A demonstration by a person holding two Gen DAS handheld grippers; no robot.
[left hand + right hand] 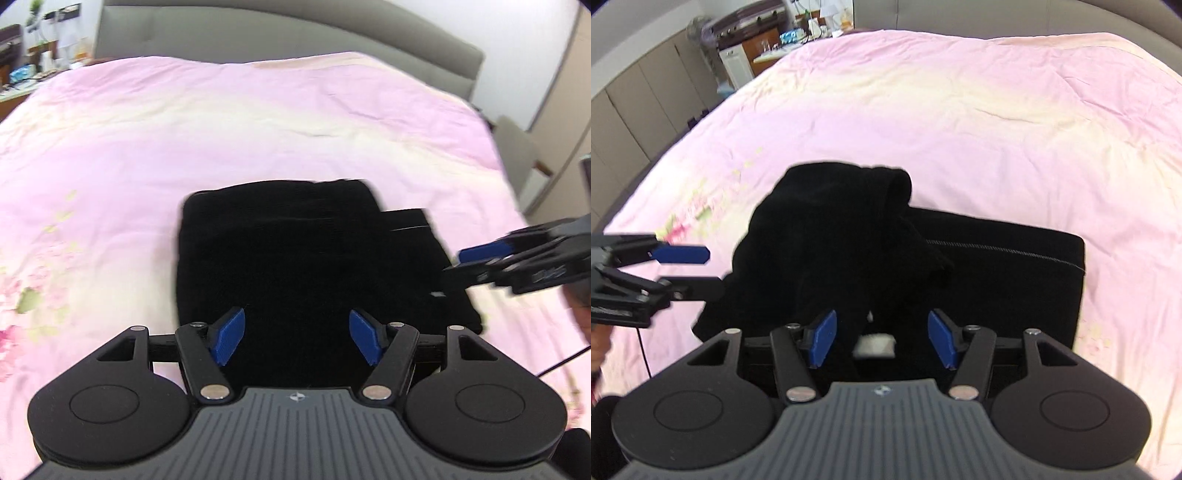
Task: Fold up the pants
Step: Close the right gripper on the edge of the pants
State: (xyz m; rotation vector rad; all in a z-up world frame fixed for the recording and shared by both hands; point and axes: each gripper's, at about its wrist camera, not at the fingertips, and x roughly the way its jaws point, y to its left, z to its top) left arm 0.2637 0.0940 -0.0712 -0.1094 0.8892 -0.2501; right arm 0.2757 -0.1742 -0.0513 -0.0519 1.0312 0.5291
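Your black soft-fabric pants (886, 258) sit folded on the pink floral bedspread (997, 110), right ahead of both tongs. The top layer is bunched into a loose hump at the far left corner, and that can slump and undo the fold. Left gripper (297, 334) and right gripper (882, 338) are both spread, holding nothing (white tag (873, 345) between the right fingers). Snag that hump and the stack skews.
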